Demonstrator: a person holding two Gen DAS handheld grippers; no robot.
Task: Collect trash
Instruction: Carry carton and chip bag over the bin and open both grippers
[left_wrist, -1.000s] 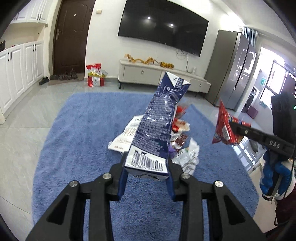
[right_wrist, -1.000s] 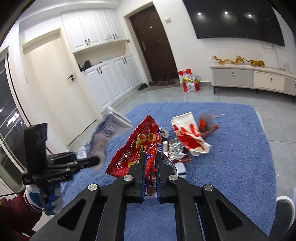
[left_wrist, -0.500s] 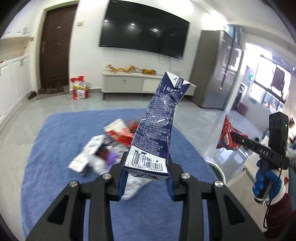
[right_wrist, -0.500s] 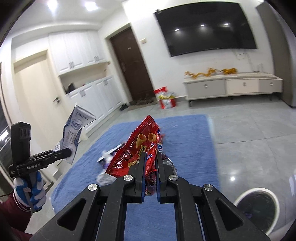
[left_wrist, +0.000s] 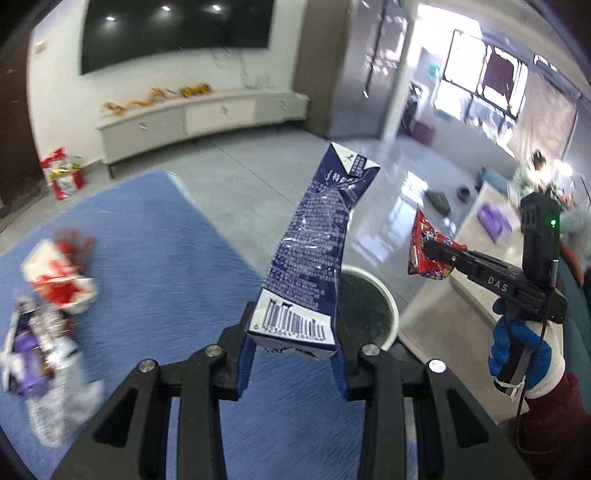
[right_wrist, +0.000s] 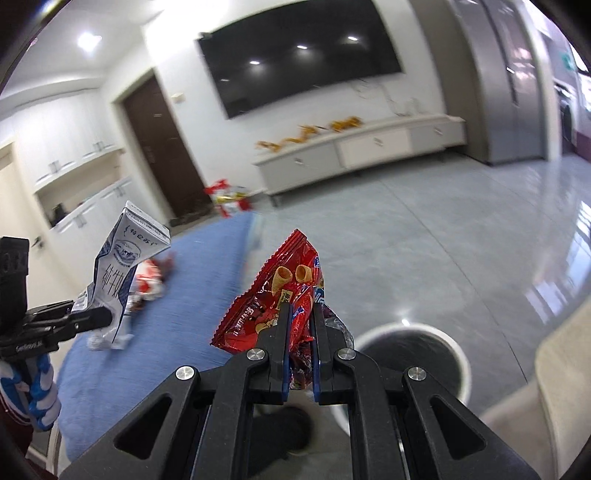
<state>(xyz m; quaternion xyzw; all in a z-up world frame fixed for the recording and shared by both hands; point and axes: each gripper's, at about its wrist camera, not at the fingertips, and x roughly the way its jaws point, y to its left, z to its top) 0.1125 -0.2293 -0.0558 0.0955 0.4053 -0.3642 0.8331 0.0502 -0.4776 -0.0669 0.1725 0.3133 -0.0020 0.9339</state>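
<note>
Left gripper (left_wrist: 293, 354) clamps upright milk carton (left_wrist: 314, 258); right gripper (right_wrist: 299, 354) pinches red snack bag (right_wrist: 273, 299); bin (right_wrist: 461, 354) apparently nearer right, below-ahead.

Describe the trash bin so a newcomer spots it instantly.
Start at the blue rug; just off its edge, on the glossy grey floor, stands the trash bin. It is round, with a white rim and a dark inside, the only open container there.

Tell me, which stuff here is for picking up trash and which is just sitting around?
For the job:
- blue milk carton, in the left gripper
- red snack bag, in the right gripper
- white bin
- wrappers on the rug

Just there:
- TV
- TV cabinet
- brown door
- red gift bags
</note>
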